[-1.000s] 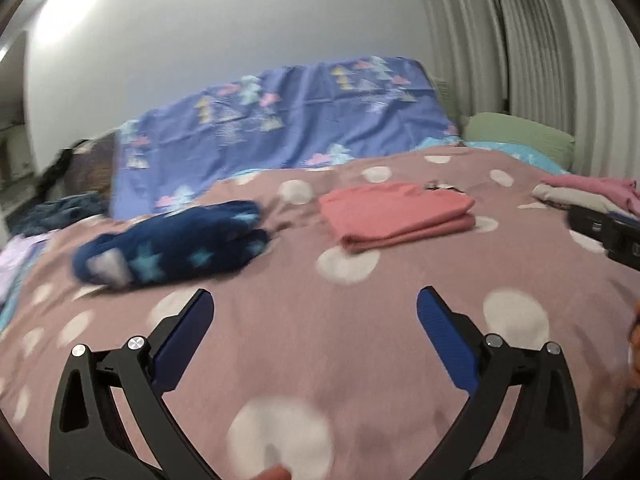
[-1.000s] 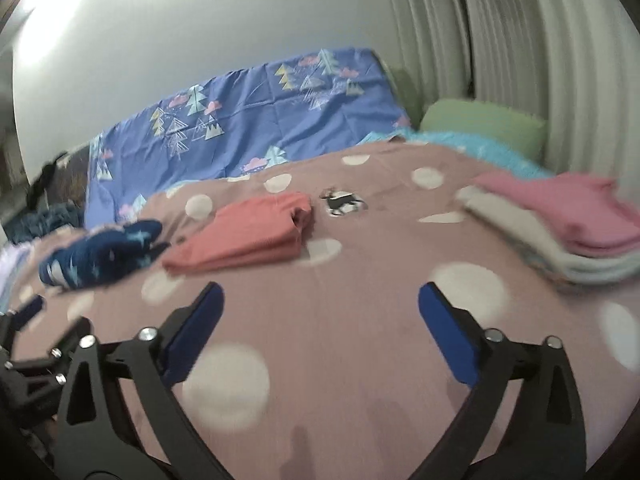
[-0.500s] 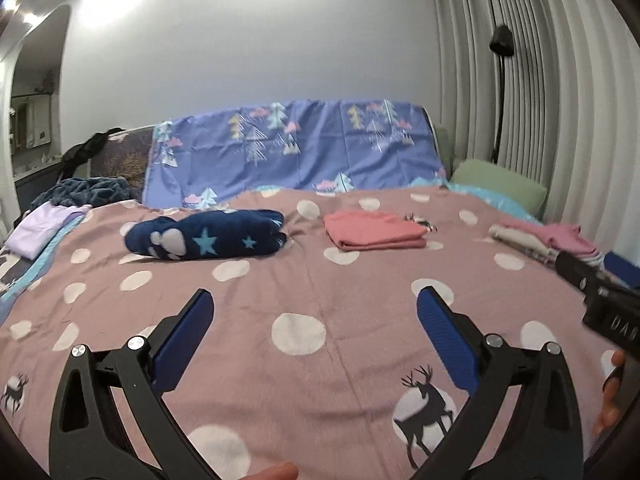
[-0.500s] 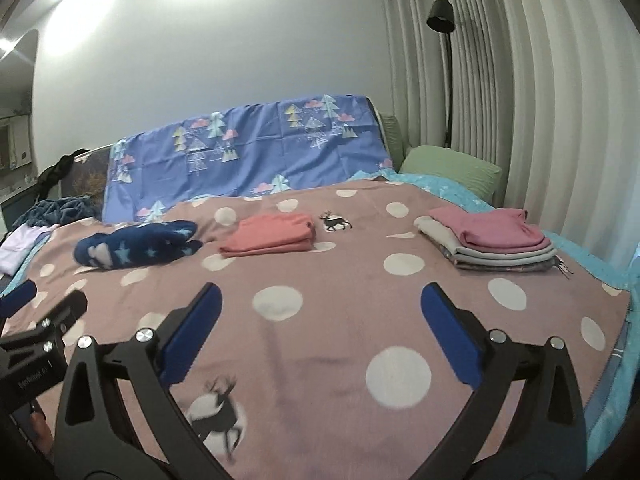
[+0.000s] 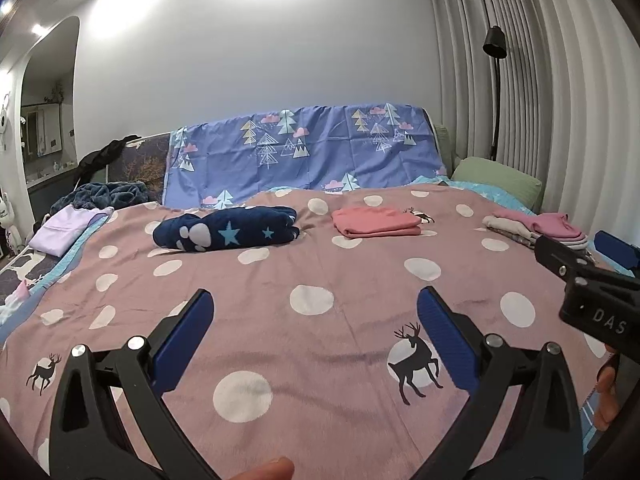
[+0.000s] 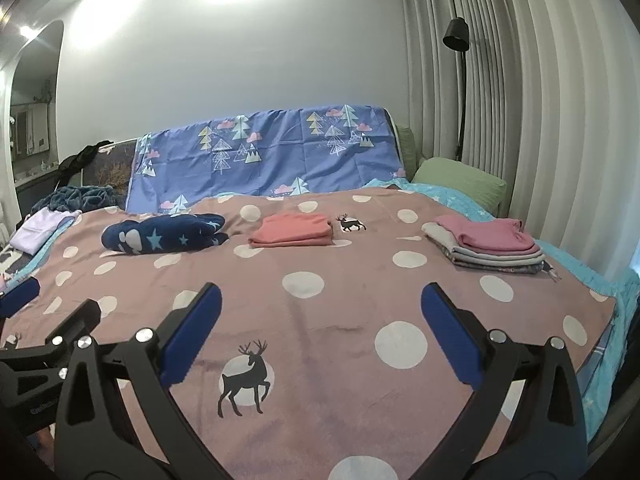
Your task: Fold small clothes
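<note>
A folded salmon-pink garment [image 5: 376,222] [image 6: 294,230] lies far back on the pink polka-dot blanket [image 5: 320,344] [image 6: 344,320]. A dark blue star-patterned garment [image 5: 226,232] [image 6: 160,234] lies bunched to its left. A stack of folded clothes topped by a pink piece [image 5: 536,228] [image 6: 488,240] sits at the right. My left gripper [image 5: 314,312] is open and empty, well in front of the clothes. My right gripper [image 6: 320,306] is open and empty too; it also shows at the right edge of the left wrist view [image 5: 584,276].
A blue tree-print sheet [image 5: 304,152] hangs over the headboard. A green pillow [image 6: 460,180] lies at the back right, a floor lamp [image 6: 460,80] and curtains behind it. A lilac garment [image 5: 66,228] and a dark blanket heap [image 5: 100,196] lie at the left edge.
Both grippers have pulled back and risen away from the clothes, so more of the bed shows and the garments look smaller and farther. Both stayed open and empty.
</note>
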The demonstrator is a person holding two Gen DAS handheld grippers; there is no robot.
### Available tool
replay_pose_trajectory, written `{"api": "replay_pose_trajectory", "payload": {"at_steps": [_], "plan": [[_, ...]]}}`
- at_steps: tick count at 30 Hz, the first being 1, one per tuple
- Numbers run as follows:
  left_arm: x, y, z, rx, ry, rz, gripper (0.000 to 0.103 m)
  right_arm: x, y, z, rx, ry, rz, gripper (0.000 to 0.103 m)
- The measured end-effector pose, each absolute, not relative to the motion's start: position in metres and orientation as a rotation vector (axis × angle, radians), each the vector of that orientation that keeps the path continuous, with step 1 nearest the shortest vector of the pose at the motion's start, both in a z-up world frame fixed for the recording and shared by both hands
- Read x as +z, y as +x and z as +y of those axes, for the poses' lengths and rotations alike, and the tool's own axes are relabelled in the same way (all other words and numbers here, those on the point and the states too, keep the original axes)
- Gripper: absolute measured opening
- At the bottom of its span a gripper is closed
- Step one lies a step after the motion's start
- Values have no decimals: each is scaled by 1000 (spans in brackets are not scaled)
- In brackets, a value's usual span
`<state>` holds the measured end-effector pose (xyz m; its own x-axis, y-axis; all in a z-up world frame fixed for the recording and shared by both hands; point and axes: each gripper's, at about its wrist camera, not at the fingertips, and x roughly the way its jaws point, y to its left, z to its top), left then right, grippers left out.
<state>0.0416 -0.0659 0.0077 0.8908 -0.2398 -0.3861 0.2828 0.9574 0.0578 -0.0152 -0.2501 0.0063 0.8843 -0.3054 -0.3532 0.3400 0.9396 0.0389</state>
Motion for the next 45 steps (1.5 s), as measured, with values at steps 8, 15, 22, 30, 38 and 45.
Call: {"api": "replay_pose_trajectory", "payload": {"at_steps": [8, 15, 22, 30, 38, 45], "plan": [[9, 30, -66, -273, 125, 385, 102, 5, -20, -250, -336, 101, 360, 101], [9, 28, -67, -274, 123, 390, 102, 2, -19, -253, -333, 115, 379, 101], [4, 30, -70, -270, 120, 413, 102, 0, -17, -253, -333, 113, 385, 101], [-1, 34, -70, -266, 117, 436, 102, -5, -14, -257, -329, 121, 398, 101], [-5, 36, -70, -257, 119, 443, 102, -9, -11, -255, -326, 113, 409, 101], [-9, 37, -66, -250, 109, 449, 102, -12, -10, -252, -326, 105, 415, 101]]}}
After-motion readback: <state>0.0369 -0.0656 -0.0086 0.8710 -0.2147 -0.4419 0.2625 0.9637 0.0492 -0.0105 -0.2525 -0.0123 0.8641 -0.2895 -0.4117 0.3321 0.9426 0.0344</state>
